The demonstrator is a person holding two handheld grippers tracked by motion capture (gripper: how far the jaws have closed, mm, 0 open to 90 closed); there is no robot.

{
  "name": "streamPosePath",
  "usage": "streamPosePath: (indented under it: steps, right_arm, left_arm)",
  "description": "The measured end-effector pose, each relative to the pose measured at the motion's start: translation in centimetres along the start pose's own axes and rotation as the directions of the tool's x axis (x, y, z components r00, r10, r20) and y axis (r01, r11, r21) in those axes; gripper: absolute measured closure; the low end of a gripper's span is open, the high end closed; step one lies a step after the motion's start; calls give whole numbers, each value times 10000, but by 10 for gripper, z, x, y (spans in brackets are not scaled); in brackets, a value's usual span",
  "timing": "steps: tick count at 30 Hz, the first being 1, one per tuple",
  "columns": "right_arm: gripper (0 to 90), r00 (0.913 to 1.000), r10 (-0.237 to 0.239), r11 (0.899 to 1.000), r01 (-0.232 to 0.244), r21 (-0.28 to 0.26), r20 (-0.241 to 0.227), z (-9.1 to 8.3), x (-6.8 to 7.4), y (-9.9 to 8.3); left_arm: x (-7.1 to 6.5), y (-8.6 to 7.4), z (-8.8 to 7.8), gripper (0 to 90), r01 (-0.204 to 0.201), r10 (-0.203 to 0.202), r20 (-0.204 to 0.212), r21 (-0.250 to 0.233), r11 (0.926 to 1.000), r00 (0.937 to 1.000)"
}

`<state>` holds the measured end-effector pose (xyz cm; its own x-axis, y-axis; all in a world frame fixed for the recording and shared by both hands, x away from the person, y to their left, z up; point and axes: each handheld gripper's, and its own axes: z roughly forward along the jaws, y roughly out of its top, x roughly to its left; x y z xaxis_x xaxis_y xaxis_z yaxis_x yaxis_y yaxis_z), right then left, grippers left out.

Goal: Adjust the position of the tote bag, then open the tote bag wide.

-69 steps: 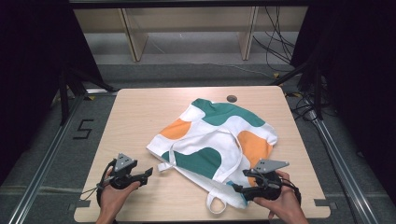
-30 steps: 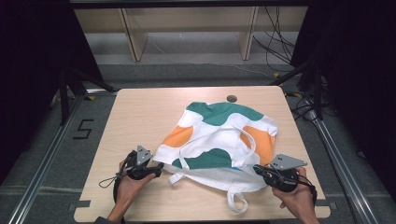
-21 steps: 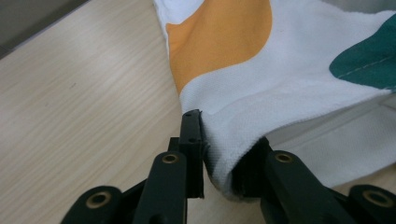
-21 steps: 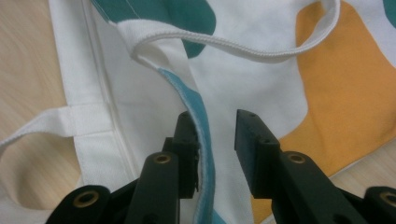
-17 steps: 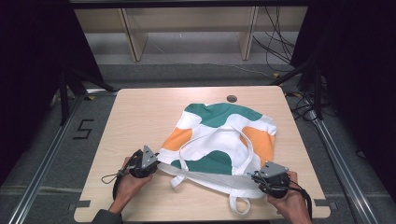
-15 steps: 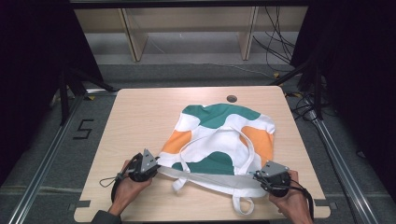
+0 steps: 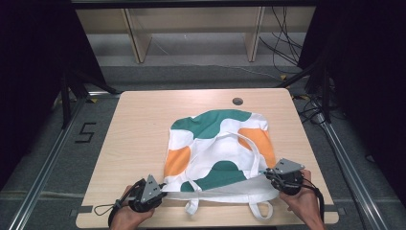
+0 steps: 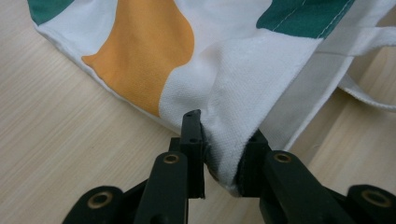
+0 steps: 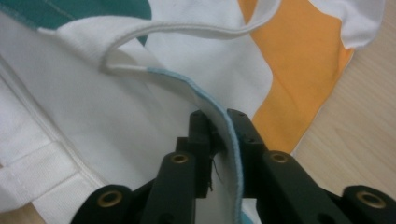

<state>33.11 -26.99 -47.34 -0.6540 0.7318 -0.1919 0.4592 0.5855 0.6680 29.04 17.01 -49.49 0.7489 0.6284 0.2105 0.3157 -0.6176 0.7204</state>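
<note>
- The bag [image 7: 218,148] — white cloth with green and orange patches — lies flat on the worktop [image 7: 139,124], toward the near edge and a little right of the middle.
- Its near edge is pulled into a straight line between the two tools.
- Left tool [image 7: 155,188]: at the bag's near left corner. In the left gripper view the jaws pinch a bunched fold of white cloth, an orange patch [image 8: 140,51] just beyond. They have just closed onto it.
- Right tool [image 7: 268,175]: at the bag's near right corner. In the right gripper view the jaws stand close together on a thin cloth edge with pale blue trim [image 9: 219,116] running up between them. They have just been easing apart, yet the pads press on the edge.
- Two white strap loops [image 7: 261,211] hang off the near edge toward the person; another strap [image 7: 249,146] lies across the top of the bag.
- A small dark hole [image 7: 237,101] sits in the worktop beyond the bag, well apart from it.
</note>
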Motion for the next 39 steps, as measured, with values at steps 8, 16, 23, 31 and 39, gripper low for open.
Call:
streamPosePath:
  steps: [8,16,23,31,39]
  right_arm:
    - [708,9980,624,9980,-624,30,58,-4,-6,-10]
    - [766,9982,605,9981,-604,82,-43,-6,-4,-13]
    - [748,9972,737,9973,-736,62,-153,-7,-6,-15]
    - [727,9927,1193,9928,-1190,152,-198,-8,-7,-21]
    - [867,9980,601,9965,-610,-579,-173,-16,-10,-16]
  left_arm:
    - [10,3,1,546,611,-627,-374,-438,9972,9973]
    - [16,8,15,537,660,-670,-201,-500,9966,9975]
    - [14,10,18,786,528,-523,114,-451,9976,9986]
    - [15,11,13,801,619,-606,229,-569,9965,9979]
    - [14,16,1,806,667,-659,104,-1012,9926,9978]
